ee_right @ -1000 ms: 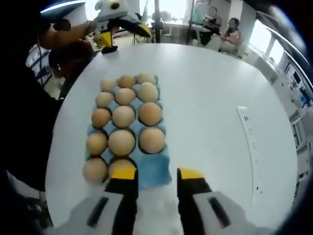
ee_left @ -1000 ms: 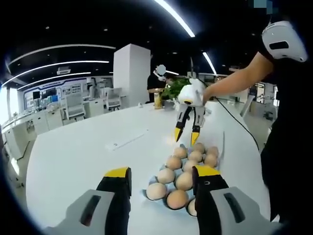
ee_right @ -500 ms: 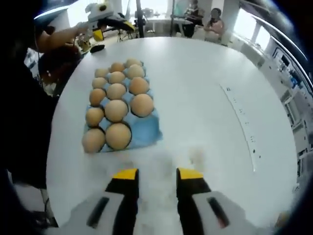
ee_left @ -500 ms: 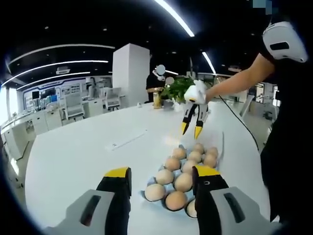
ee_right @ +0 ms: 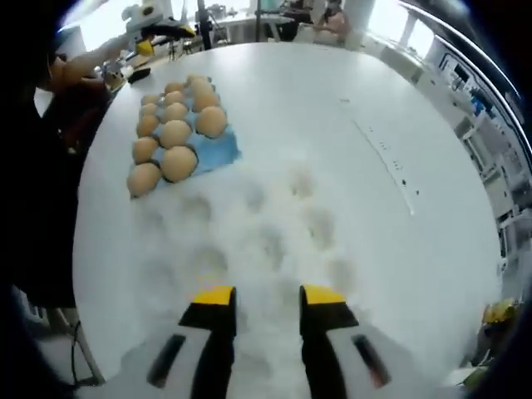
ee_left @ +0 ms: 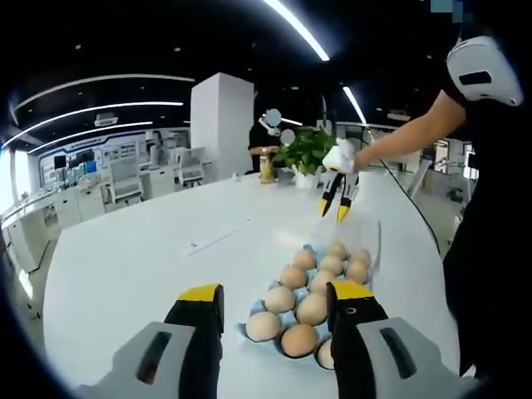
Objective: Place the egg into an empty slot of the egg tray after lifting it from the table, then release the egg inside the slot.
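— Round white table (ee_left: 125, 258), big office behind it?
— Yes. On it a blue egg tray (ee_right: 218, 154) full of brown eggs (ee_right: 178, 162), one corner slot empty.
— The grippers?
— Left gripper (ee_left: 274, 312), jaws spread and holding nothing, hangs near the tray. Right gripper (ee_right: 268, 303), jaws likewise apart, hovers over bare tabletop, well apart from the tray.

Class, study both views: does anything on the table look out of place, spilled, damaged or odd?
One thing stands out: the blue egg tray has one corner slot bare while the eggs fill the rest. Nothing looks spilled or cracked. The right tool is open and holds nothing, above bare table.
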